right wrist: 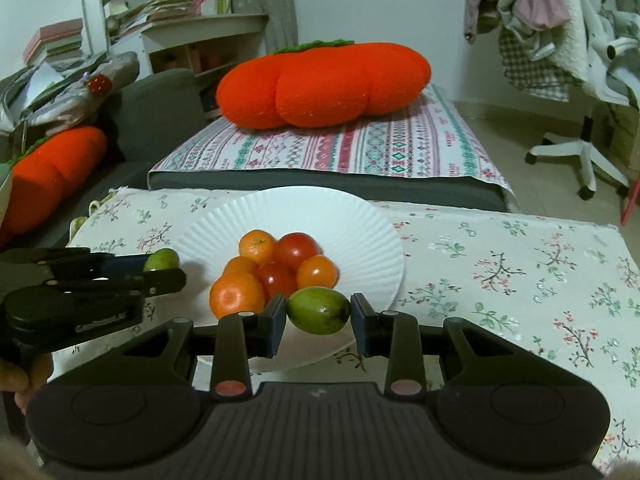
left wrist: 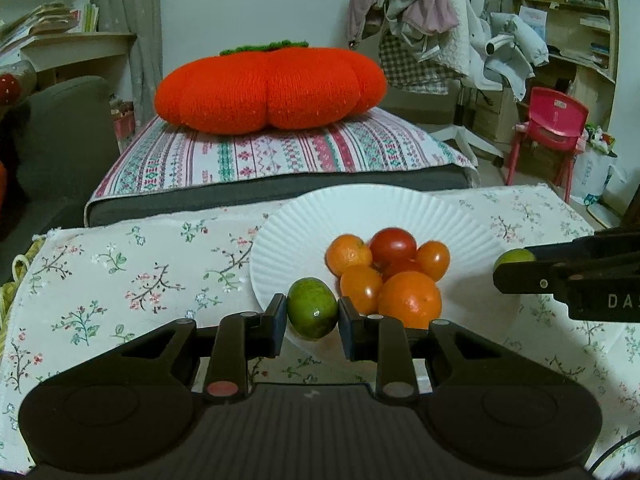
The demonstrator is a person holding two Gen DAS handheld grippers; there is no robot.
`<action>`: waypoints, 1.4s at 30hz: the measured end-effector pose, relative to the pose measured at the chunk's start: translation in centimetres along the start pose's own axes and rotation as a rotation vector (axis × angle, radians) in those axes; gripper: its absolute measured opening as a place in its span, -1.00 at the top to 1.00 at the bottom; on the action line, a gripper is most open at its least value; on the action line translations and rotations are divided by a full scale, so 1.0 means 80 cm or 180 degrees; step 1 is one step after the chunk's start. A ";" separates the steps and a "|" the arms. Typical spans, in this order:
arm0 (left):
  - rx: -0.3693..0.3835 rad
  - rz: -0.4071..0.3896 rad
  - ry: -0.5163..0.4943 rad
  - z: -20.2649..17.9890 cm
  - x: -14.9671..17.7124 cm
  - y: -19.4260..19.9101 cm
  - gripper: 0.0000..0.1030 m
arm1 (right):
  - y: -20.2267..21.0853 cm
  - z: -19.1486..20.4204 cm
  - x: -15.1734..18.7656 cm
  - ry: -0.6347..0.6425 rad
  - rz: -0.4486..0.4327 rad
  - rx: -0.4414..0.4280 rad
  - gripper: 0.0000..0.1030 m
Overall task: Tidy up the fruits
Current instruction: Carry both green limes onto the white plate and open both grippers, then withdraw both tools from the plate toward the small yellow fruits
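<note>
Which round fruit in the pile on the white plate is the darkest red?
The big red tomato at the back of the white ridged plate; the fruits around it are mostly orange.

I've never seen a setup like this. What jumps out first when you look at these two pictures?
Probably the huge knitted orange pumpkin cushion on the striped bed cover behind the table. Next, the white plate on the flowered tablecloth, piled with oranges and tomatoes. Then the matching pair: the left gripper and the right gripper each hold a green fruit over the plate's near rim.
</note>
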State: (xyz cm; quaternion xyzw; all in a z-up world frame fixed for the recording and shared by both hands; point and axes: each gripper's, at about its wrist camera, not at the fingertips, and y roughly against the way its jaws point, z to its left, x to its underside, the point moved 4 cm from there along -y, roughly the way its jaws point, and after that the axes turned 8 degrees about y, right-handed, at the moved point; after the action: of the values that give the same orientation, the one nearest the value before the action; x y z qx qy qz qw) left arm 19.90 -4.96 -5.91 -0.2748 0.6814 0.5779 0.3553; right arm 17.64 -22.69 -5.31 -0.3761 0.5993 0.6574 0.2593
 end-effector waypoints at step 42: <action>-0.0097 0.0288 0.0502 0.016 0.003 0.051 0.33 | 0.040 -0.019 -0.002 -0.0425 -0.0068 -0.0128 -0.36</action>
State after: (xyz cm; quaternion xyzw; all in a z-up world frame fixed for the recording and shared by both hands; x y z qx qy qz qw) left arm 16.78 -2.99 -3.76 -0.2938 0.7101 0.5802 0.2698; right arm 15.52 -24.60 -3.27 -0.3429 0.5632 0.6902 0.2981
